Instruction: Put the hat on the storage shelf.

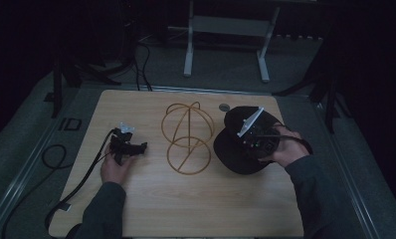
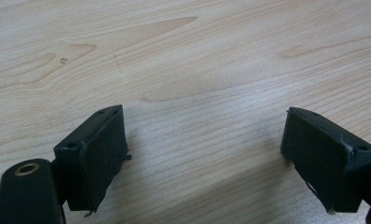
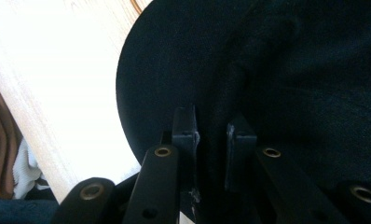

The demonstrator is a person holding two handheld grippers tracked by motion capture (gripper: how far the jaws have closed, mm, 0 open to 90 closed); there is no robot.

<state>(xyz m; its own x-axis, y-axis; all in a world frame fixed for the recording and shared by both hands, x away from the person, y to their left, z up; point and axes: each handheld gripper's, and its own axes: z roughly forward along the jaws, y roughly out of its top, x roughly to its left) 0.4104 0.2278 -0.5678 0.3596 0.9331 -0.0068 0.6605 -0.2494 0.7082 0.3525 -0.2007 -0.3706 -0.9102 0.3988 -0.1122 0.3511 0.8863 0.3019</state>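
A black cap point(image 1: 235, 144) lies at the right of the wooden table point(image 1: 151, 199), its brim toward the middle. My right gripper point(image 1: 258, 139) sits over the cap with a hand behind it. In the right gripper view its jaws are pinched close together on a fold of the black cap point(image 3: 277, 70) fabric, right gripper point(image 3: 210, 135) shut. A gold wire hat stand point(image 1: 187, 137) rests at the table's centre, left of the cap. My left gripper point(image 1: 131, 148) rests at the left on the table; its jaws stand wide apart over bare wood, left gripper point(image 2: 204, 140) holding nothing.
A small round grey disc point(image 1: 224, 107) lies near the table's far edge. Black cables point(image 1: 81, 179) trail off the left side. A white metal frame point(image 1: 226, 45) stands on the floor beyond the table. Dark tripod legs point(image 1: 330, 99) stand to the right.
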